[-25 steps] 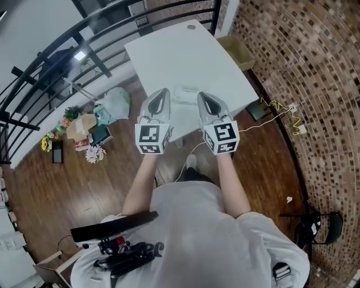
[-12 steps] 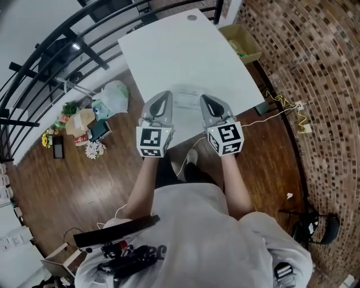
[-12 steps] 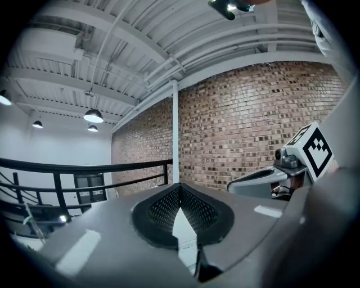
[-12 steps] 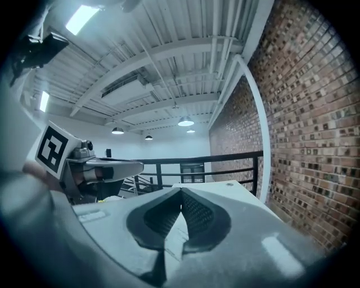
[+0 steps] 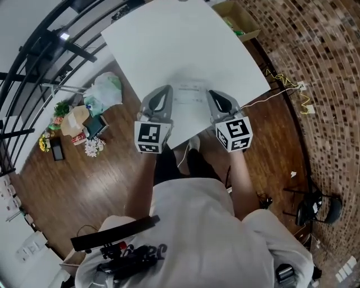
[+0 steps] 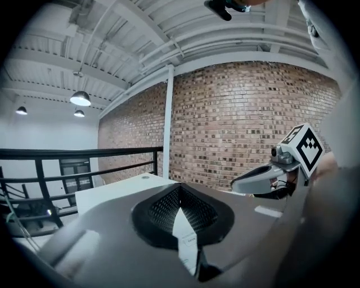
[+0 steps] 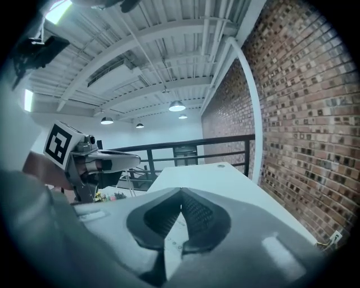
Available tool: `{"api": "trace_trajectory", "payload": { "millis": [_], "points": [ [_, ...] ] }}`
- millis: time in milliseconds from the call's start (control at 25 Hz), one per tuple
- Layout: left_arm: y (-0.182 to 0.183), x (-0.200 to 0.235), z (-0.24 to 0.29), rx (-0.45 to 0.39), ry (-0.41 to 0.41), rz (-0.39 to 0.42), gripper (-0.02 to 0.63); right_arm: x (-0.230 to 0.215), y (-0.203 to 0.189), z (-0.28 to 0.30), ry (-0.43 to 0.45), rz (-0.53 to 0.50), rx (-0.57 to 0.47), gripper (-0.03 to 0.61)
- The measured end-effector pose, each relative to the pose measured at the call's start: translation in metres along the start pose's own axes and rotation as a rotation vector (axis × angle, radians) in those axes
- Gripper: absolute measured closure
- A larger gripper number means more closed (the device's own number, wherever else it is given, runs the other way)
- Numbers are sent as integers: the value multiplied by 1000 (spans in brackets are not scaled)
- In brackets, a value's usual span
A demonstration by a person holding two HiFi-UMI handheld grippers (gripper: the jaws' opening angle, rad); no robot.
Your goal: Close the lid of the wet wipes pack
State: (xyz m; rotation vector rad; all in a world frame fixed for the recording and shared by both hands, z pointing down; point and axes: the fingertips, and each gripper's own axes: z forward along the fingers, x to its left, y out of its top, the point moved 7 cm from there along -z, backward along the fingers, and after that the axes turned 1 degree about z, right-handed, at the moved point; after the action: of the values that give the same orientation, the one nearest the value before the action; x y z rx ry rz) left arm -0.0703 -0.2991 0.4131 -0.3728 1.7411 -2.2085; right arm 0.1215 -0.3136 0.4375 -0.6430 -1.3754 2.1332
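Note:
The wet wipes pack [image 5: 188,93] is a flat white packet lying near the front edge of the white table [image 5: 169,45]. I cannot tell how its lid stands. My left gripper [image 5: 160,102] hovers just to its left and my right gripper [image 5: 217,102] just to its right, neither touching it. In the left gripper view the left gripper [image 6: 180,189] has its jaws met at the tips, with a white sliver showing below them. The right gripper [image 7: 181,193] looks the same in its own view. Both are shut on nothing.
A cardboard box [image 5: 239,14] stands past the table's far right corner by the brick wall. Bags and flowers [image 5: 84,121] lie on the wooden floor at the left, below a black railing [image 5: 34,50]. A cable [image 5: 281,84] runs off the right edge. A chair [image 5: 318,208] stands lower right.
The table and pack have come closer in the head view. Both grippers have spread slightly apart and now flank the pack over the table's front edge.

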Motion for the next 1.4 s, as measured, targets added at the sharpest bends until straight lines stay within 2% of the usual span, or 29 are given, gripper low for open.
{"api": "trace_trajectory", "payload": {
  "millis": [320,520,840,1400],
  "points": [
    [-35,25,24,79,-69,-27,597,-21,-28,19,-67,24,92,594],
    [-54,35,35,117,-94,-37,598,-30,-35,34,-81,4,127,593],
    [-89,38,43,196,-128,-97,597,-26,-41,58,-41,-30,163,594],
    [-114,34,47,214,-165,-108,597,8,-44,89,60,-71,189,594]
  ]
}}
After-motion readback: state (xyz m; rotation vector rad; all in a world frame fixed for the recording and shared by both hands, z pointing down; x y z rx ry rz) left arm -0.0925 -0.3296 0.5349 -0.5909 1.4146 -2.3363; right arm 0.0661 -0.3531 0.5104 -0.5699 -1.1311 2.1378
